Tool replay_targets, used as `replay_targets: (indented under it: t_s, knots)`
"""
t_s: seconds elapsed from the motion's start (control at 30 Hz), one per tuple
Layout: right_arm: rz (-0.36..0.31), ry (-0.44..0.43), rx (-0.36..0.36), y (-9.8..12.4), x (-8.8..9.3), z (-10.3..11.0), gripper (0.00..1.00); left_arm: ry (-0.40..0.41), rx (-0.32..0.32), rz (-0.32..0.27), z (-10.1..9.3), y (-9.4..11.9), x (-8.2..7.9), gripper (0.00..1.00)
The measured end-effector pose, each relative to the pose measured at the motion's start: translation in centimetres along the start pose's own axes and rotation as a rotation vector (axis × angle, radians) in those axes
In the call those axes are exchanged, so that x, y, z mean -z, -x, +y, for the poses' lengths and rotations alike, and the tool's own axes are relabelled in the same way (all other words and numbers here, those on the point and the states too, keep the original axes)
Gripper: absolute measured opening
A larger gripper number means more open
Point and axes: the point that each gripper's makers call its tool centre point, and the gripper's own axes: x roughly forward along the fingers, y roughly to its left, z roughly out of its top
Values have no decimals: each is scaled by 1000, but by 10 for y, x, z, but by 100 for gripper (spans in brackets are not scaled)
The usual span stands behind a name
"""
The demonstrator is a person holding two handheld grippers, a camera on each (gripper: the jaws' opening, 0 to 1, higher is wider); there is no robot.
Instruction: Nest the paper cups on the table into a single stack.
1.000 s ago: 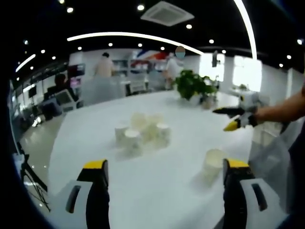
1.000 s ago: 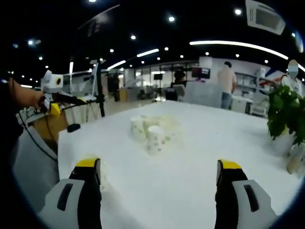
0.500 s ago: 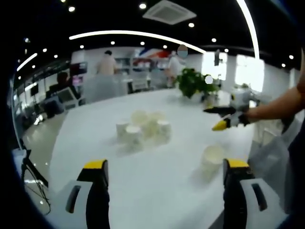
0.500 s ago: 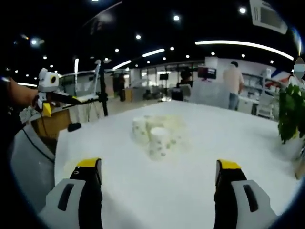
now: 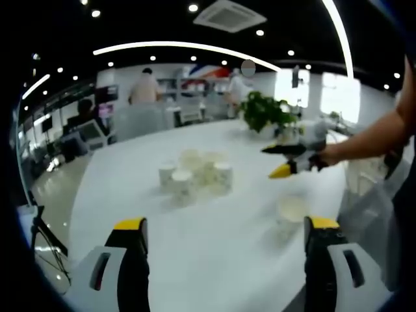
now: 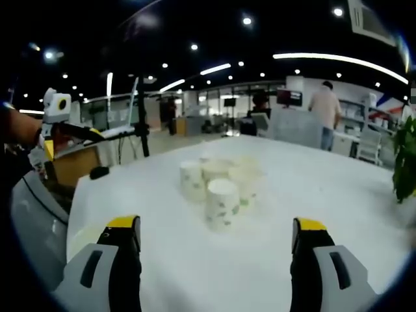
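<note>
Right hand-held gripper (image 5: 281, 160) nearer paper cups (image 5: 194, 174) — labels unreadable.

Left gripper (image 5: 224, 260) jaws spread apart at 6 o'clock over the white surface (image 5: 214, 260); cluster of white paper cups (image 5: 195, 177) at centre; lone white paper cup (image 5: 292, 211) at 4 o'clock; right gripper (image 5: 289, 159) at 2 o'clock.

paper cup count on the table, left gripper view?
6 visible: five clustered mid-table, one paper cup apart, near the own right jaw, below the right hand-held gripper. The cluster may hide more.
</note>
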Motion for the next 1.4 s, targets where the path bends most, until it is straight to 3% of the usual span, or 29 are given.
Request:
replay_targets:
  t_s: [0.33, 0.8, 0.97, 1.07, 1.27, 1.4]
  knots:
    - [-24, -49, 13, -26, -10, -13, 91, -5, 3, 16, -1, 3, 3, 99]
    - [-22, -46, 43, -69, -10, -21, 89, -22, -12, 57, 1, 10, 14, 98]
    - [-9, -65, 47, -77, -5, -21, 80, -25, -31, 49, 2, 12, 12, 96]
    - [8, -33, 55, -80, 1, -21, 70, -25, -39, 48, 3, 14, 12, 95]
    - [22, -60, 54, -88, 3, -22, 60, -24, -50, 51, 7, 15, 13, 94]
    - [30, -72, 44, -94, 5, -18, 59, -19, -53, 50, 7, 14, 14, 93]
